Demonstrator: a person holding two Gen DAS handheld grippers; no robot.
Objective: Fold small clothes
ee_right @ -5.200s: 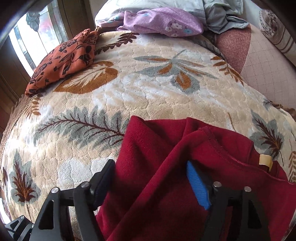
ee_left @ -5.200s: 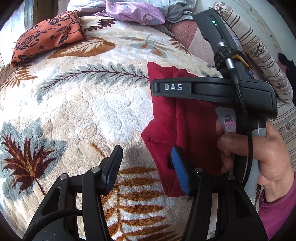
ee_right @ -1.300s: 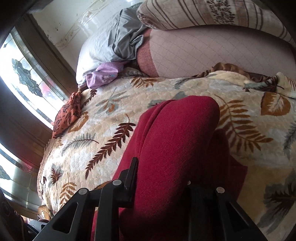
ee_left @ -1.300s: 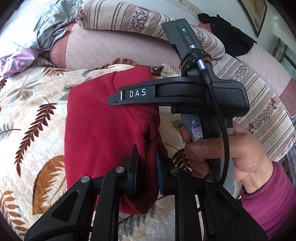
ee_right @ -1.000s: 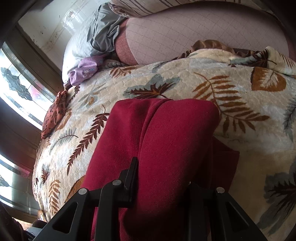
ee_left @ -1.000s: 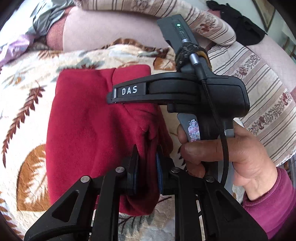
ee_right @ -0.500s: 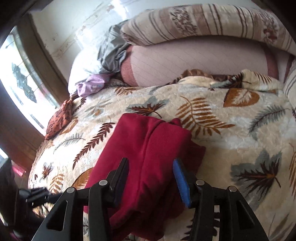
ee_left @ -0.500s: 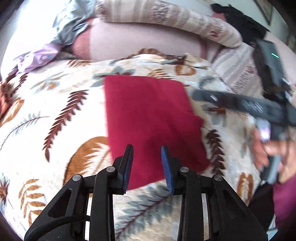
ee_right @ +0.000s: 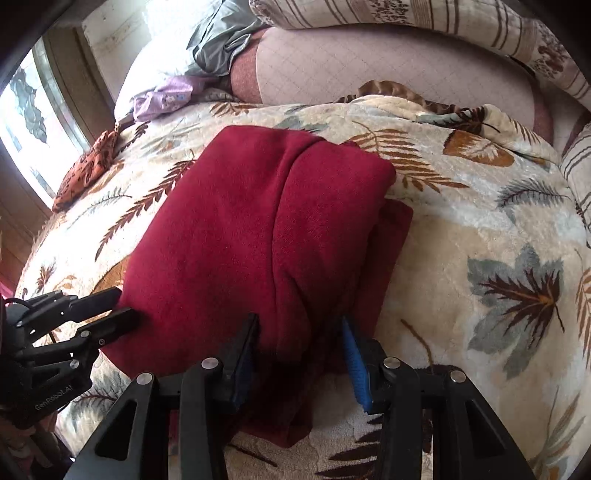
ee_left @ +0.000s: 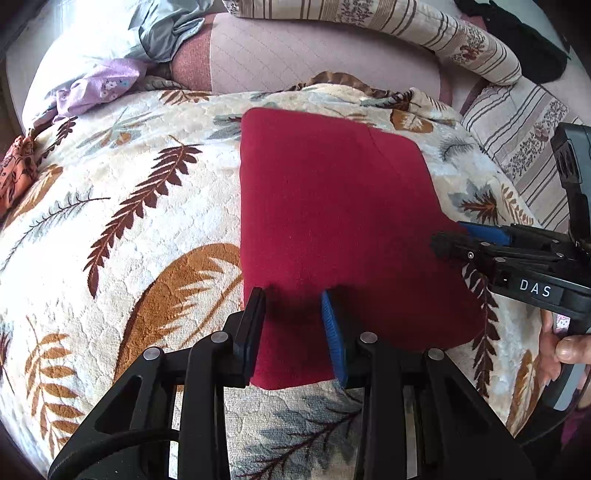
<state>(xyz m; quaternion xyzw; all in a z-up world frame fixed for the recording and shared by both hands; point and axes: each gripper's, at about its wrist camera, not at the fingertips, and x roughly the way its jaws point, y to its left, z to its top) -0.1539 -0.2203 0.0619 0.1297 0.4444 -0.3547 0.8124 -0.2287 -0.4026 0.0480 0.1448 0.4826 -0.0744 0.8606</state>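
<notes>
Our red garment (ee_left: 332, 221) lies folded flat on the leaf-print blanket (ee_left: 129, 229). Our left gripper (ee_left: 295, 332) stands released over its near edge. The right gripper (ee_right: 299, 354) (marked "DAS") is closing, cloth between its jaws but not pinched. Pillows (ee_left: 369, 22) lie beyond.

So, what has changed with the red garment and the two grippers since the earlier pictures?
Both grippers let go: the left gripper is open, the right gripper is now closing again above the red garment, which went from bunched to a flat folded rectangle. The leaf-pattern blanket is unchanged.
</notes>
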